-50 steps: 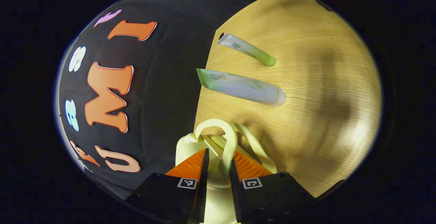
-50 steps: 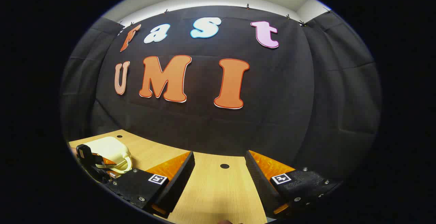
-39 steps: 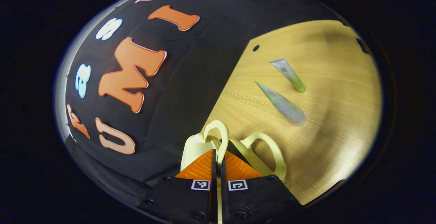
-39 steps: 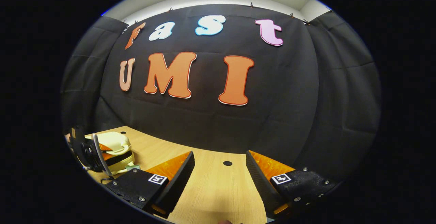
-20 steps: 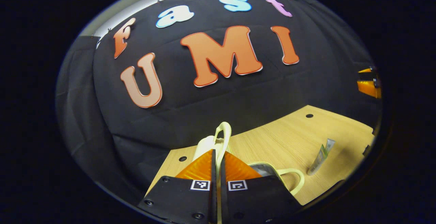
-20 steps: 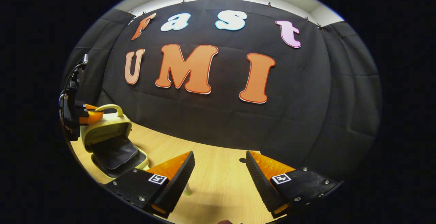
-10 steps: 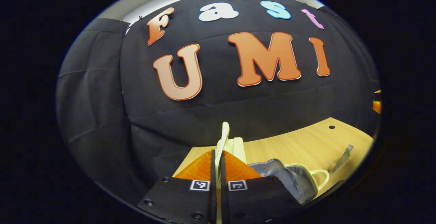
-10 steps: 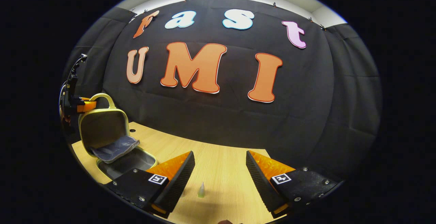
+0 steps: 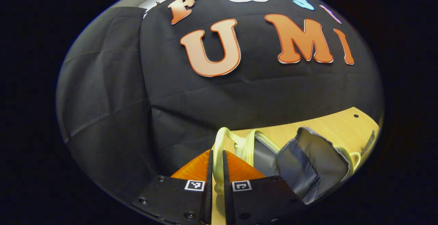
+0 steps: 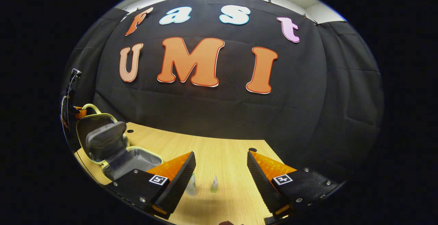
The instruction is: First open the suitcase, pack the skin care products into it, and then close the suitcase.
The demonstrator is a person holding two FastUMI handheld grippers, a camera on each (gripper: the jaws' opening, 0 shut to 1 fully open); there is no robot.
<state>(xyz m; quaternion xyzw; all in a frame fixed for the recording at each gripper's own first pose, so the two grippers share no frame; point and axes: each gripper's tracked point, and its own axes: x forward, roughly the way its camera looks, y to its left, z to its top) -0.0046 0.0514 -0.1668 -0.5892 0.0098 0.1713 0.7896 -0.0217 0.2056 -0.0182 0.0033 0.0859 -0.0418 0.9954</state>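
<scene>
The suitcase point(image 10: 113, 149) stands open at the left end of the desk point(image 10: 222, 153), its pale yellow lid raised roughly upright and its grey lining exposed; a grey inner flap point(image 10: 104, 137) hangs from the lid over the lower shell. In the left gripper view the left claw point(image 9: 216, 170) has its two orange fingers drawn close together on the lid's pale yellow handle point(image 9: 219, 149), which runs up between them (contact on both sides appears made). The suitcase's grey interior point(image 9: 308, 160) lies just to the right of that claw. In the right gripper view the right claw point(image 10: 220, 170) is held above the desk with its fingers wide apart and nothing between them. Two skin care tubes point(image 10: 202, 185) lie on the desk beyond the right claw, side by side, near the suitcase but outside it.
</scene>
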